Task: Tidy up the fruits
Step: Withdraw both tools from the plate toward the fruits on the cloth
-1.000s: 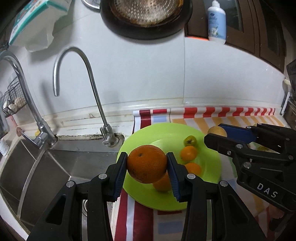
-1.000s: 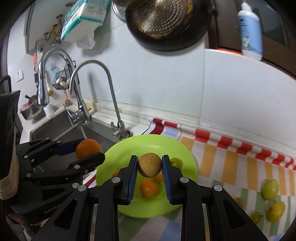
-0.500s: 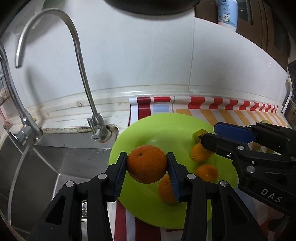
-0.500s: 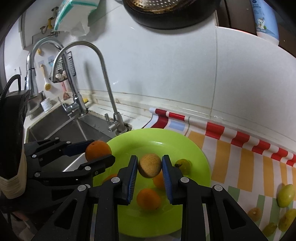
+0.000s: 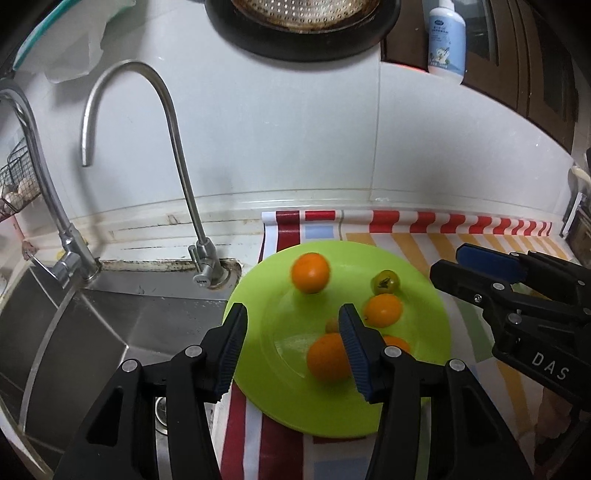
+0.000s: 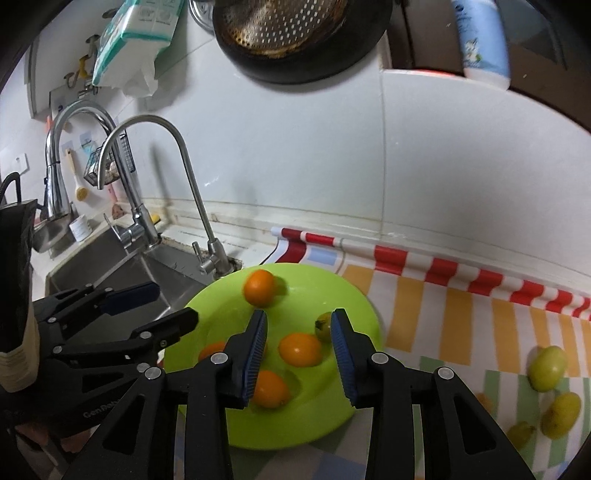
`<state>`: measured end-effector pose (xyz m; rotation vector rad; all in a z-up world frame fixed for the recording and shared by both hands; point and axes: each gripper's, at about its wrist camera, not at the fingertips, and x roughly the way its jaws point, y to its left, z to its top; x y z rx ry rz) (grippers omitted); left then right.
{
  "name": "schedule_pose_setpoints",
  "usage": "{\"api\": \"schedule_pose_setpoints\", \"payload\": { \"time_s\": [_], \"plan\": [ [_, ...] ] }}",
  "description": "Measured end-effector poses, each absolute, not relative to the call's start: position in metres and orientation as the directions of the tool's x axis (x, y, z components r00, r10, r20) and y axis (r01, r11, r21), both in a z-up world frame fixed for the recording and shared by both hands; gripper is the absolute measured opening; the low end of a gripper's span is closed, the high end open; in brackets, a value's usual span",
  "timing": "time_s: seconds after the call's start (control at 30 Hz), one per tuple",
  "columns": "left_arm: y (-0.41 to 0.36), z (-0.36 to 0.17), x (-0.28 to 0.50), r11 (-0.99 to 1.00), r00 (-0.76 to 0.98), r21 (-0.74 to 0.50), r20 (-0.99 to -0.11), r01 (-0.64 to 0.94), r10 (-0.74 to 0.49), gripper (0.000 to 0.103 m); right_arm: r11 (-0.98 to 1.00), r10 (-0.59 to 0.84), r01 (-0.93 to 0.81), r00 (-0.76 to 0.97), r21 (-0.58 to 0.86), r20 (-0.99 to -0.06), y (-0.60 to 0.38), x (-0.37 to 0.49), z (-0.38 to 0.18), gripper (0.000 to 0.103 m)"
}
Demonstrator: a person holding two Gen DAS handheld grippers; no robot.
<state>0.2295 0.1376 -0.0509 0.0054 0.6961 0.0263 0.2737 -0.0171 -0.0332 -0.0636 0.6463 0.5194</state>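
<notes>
A lime green plate (image 5: 280, 402) (image 6: 354, 295) lies on the striped cloth beside the sink. An orange (image 5: 310, 272) (image 6: 259, 287) is blurred at the plate's far side. Smaller orange fruits (image 5: 383, 310) (image 6: 300, 349) and a small green-brown fruit (image 5: 385, 281) (image 6: 323, 326) lie on the plate. My left gripper (image 5: 293, 336) is open and empty above the plate's near left part. My right gripper (image 6: 298, 345) is open and empty above the plate's middle; it also shows in the left wrist view (image 5: 480, 273). The brown fruit is hidden.
A steel sink (image 5: 74, 332) with two taps (image 5: 173, 155) is left of the plate. Several green-yellow fruits (image 6: 546, 367) lie on the cloth (image 6: 443, 314) at the right. A pan (image 5: 303, 22) and a bottle (image 5: 445, 37) are high up at the wall.
Both grippers have opened. The orange has left my left gripper and is now at the plate's far side. The brown fruit has left my right gripper.
</notes>
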Motion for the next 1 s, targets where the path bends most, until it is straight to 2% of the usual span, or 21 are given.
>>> {"api": "schedule_pose_setpoints", "payload": {
  "time_s": [0.17,0.57,0.73,0.83,1.0],
  "plan": [
    [0.132,-0.04,0.218,0.999,0.776,0.012,-0.63,-0.032,0.033,0.053,0.877,0.437,-0.471,0.69,0.101,-0.577,-0.027,0.261,-0.023,0.04],
    [0.106,-0.017,0.185,1.0,0.807,-0.006,-0.591,-0.021,0.013,0.056,0.897,0.408,-0.435,0.734,0.086,-0.543,-0.058,0.223,-0.001,0.041],
    [0.088,-0.006,0.169,1.0,0.817,-0.009,-0.576,-0.003,-0.002,0.06,0.908,0.385,-0.413,0.753,0.073,-0.533,-0.076,0.205,0.006,0.041],
    [0.076,0.0,0.16,1.0,0.82,-0.011,-0.572,0.008,-0.013,0.06,0.918,0.366,-0.391,0.766,0.068,-0.529,-0.089,0.195,0.009,0.047],
    [0.059,0.008,0.147,1.0,0.832,-0.008,-0.554,0.028,-0.028,0.065,0.932,0.333,-0.358,0.786,0.055,-0.521,-0.113,0.178,0.014,0.048]
  ]
}}
